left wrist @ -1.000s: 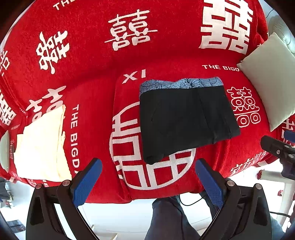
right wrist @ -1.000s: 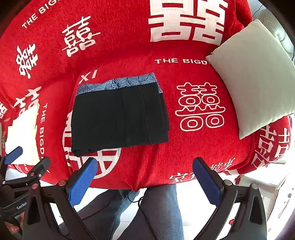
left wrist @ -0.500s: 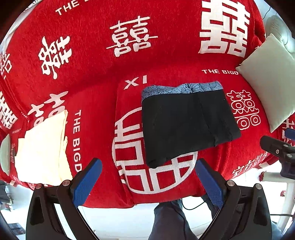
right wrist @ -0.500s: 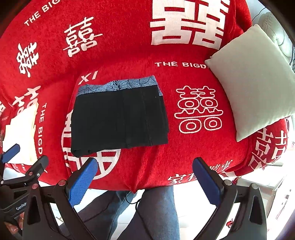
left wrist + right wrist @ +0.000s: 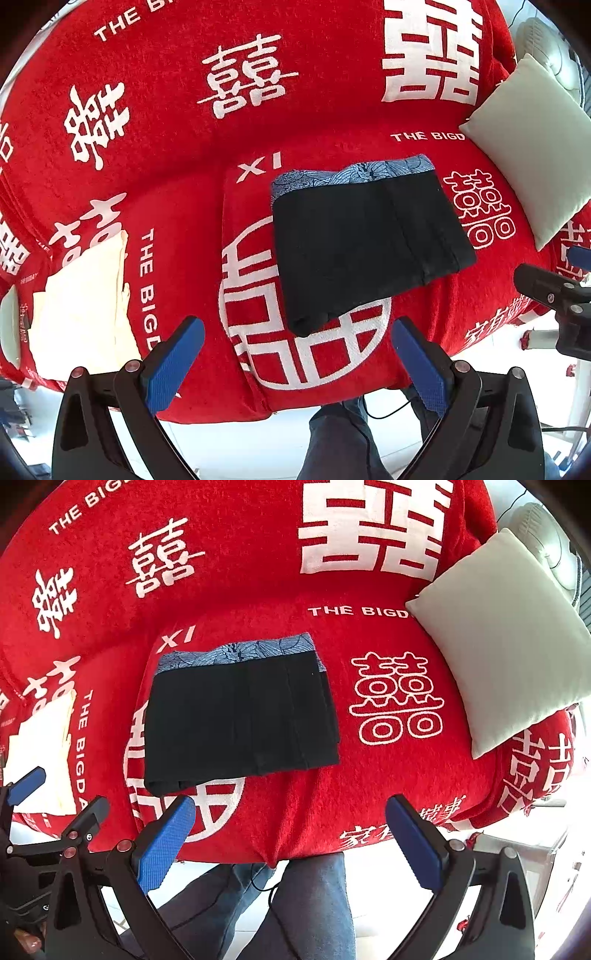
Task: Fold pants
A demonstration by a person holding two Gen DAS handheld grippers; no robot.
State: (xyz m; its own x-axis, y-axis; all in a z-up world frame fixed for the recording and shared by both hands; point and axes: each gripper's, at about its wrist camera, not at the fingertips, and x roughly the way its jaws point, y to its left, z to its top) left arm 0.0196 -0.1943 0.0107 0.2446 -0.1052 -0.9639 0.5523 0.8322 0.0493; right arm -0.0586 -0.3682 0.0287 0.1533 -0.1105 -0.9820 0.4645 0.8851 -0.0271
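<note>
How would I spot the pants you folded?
Find the red blanket with white characters. In its middle, over a white circle emblem, lie the folded pants. They alone are black with a blue patterned waistband; the neighbouring folded cloth and cushion are pale.

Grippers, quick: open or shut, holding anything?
Left gripper: open, holding nothing.
Right gripper: open, holding nothing; folded black pants lie untouched.

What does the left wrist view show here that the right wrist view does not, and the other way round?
Only the left wrist view: the right gripper entering at its right edge. Only the right wrist view: the left gripper at its left edge. Both share the folded black pants with a blue patterned waistband on the red blanket, the cream folded cloth, the pale cushion, and open, empty jaws.
</note>
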